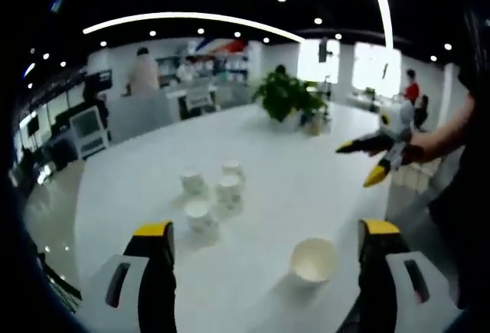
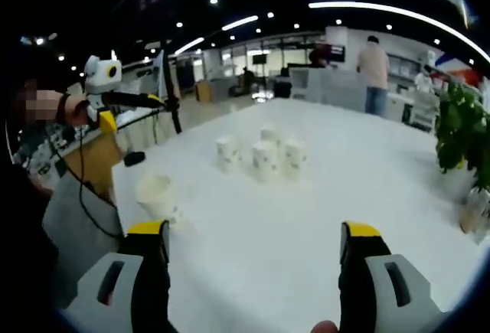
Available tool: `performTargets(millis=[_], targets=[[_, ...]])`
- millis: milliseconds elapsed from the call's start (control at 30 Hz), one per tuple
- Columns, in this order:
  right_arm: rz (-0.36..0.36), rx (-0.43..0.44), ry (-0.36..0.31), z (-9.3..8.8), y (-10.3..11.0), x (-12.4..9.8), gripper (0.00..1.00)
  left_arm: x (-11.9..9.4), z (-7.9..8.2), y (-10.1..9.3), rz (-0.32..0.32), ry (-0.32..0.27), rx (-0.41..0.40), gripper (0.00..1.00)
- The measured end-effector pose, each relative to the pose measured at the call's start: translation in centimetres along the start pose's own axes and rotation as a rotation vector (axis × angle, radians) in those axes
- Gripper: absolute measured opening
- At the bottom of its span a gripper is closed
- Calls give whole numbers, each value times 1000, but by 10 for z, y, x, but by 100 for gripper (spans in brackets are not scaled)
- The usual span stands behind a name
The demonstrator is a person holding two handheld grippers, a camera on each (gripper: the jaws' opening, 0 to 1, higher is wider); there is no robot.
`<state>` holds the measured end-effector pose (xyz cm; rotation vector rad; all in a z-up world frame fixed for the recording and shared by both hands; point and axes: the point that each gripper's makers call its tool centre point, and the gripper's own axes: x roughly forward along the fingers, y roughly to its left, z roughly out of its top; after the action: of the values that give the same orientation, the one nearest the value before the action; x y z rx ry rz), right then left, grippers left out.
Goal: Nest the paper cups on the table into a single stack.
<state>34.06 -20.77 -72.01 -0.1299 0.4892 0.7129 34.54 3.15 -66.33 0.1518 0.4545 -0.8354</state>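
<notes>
While both tongs hang above the white worktop (image 1: pixel 306 187) with their jaws spread wide and nothing between them, the cups sit untouched ahead. In the left gripper view the left tongs (image 1: pixel 264 241) point toward four upright paper cups (image 1: pixel 210 195) clustered close together mid-worktop, and a fifth cup (image 1: pixel 314 260) lies tipped on its side nearer, its open mouth facing the camera. The right tongs (image 1: pixel 375 161) enter from the right, held in a hand (image 1: pixel 419 149), jaws parted. In the right gripper view the right tongs (image 2: pixel 253 241) face the same cluster (image 2: pixel 264 155). The cups' printed pattern is too blurred to read. A potted plant (image 1: pixel 287 96) stands beyond them.
</notes>
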Motion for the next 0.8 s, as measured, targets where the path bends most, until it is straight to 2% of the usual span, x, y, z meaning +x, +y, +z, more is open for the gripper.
performTargets(millis=[467, 667, 800], targets=[[38, -125, 37, 30, -24, 33, 88, -6, -15, 9, 20, -21, -59, 99], [96, -167, 48, 43, -21, 57, 86, -4, -23, 12, 35, -22, -66, 99], [146, -226, 47, 54, -12, 75, 85, -3, -28, 10, 39, -18, -78, 99]])
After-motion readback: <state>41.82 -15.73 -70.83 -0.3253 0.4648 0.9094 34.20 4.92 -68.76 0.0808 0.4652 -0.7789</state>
